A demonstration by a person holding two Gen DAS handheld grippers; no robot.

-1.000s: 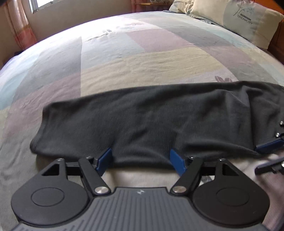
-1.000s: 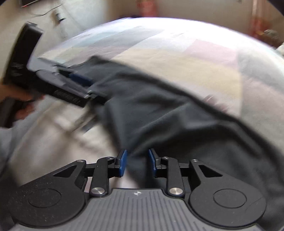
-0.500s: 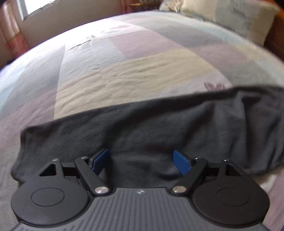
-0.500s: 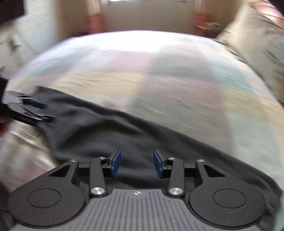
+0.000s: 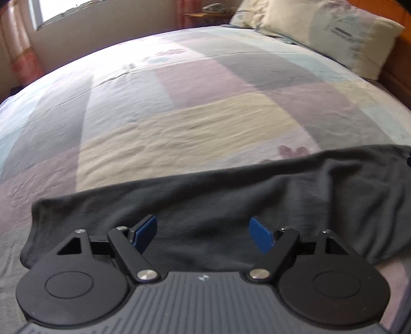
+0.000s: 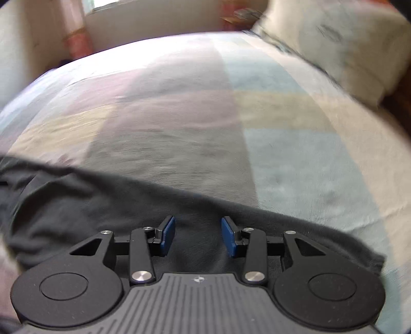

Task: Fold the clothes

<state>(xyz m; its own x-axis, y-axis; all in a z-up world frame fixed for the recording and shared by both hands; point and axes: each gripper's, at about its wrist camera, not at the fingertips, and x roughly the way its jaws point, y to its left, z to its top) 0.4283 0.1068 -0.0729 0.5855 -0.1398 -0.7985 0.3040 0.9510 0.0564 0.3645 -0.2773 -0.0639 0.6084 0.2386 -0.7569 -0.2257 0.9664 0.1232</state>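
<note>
Dark garment (image 5: 218, 205) is laid as a long band across the bed (image 5: 179, 123), its long axis running crosswise to both grippers. Left gripper (image 5: 204, 233) and right gripper (image 6: 197, 237) are held over it, spread wide, nothing gripped.

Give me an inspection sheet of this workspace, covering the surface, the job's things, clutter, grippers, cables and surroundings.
Surface: bed with pastel patchwork bedspread, lightly wrinkled.
Job's things: dark grey knit garment lying in a long band across the near edge of the bed.
Clutter: nothing seen.
Grippers: left hand-held gripper open, blue pads over the garment; right hand-held gripper open, also over the garment.
Cables: nothing seen.
Surroundings: cream printed pillow at the far right; window and pinkish curtain at the far left.
</note>
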